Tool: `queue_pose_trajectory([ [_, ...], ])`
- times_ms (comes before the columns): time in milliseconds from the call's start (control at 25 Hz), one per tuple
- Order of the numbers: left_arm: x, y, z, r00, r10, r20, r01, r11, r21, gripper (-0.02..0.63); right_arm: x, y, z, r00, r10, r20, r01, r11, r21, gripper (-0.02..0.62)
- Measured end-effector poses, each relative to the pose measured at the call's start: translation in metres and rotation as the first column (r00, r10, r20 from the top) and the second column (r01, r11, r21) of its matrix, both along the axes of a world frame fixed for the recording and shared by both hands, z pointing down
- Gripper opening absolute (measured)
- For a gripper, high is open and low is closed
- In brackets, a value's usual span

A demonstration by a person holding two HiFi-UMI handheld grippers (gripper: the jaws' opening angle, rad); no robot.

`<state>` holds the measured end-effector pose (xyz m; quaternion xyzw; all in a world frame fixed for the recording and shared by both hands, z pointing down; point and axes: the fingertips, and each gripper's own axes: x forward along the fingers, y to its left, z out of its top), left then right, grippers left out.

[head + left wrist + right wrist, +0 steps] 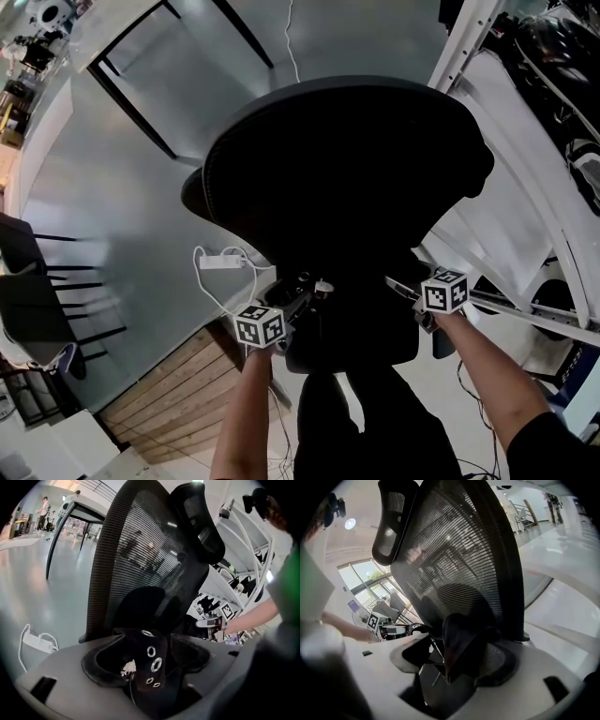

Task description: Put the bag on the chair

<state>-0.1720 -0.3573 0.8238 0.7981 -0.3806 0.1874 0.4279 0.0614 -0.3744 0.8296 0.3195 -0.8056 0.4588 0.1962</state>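
I look down on a black mesh office chair (337, 169) from behind its back. The black bag (352, 333) is a dark mass in front of my hands, at the chair's seat. My left gripper (305, 292) and right gripper (398, 284) reach in at either side of it. In the left gripper view the jaws (149, 667) stand wide, with a black strap with metal eyelets (151, 651) loose between them. In the right gripper view the jaws (457, 660) are also wide apart around a folded black strap (457, 639). The chair back (140, 550) rises just behind.
A white power strip with its cable (220, 262) lies on the grey floor left of the chair. A wooden floor patch (178, 375) is at lower left. White rack frames (525, 187) stand at the right, black table legs (141, 103) at upper left.
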Motion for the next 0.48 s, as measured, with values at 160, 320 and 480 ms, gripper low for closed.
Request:
queue_pose_trajectory([
  [160, 0.0, 0.005, -0.004, 1.0, 0.002, -0.006, -0.001, 1.0, 0.005, 0.287, 0.01, 0.005, -0.001, 1.0, 0.017, -0.026, -0.017, 1.0, 0.003, 0.291],
  [320, 0.0, 0.009, -0.009, 1.0, 0.004, -0.008, -0.004, 1.0, 0.017, 0.287, 0.02, 0.008, -0.003, 0.998, 0.049, -0.048, -0.049, 0.999, 0.003, 0.298],
  [480, -0.006, 0.011, -0.017, 1.0, -0.005, -0.015, 0.006, 0.999, 0.036, 0.287, 0.029, 0.013, -0.005, 0.993, 0.095, -0.064, -0.095, 0.995, 0.008, 0.302],
])
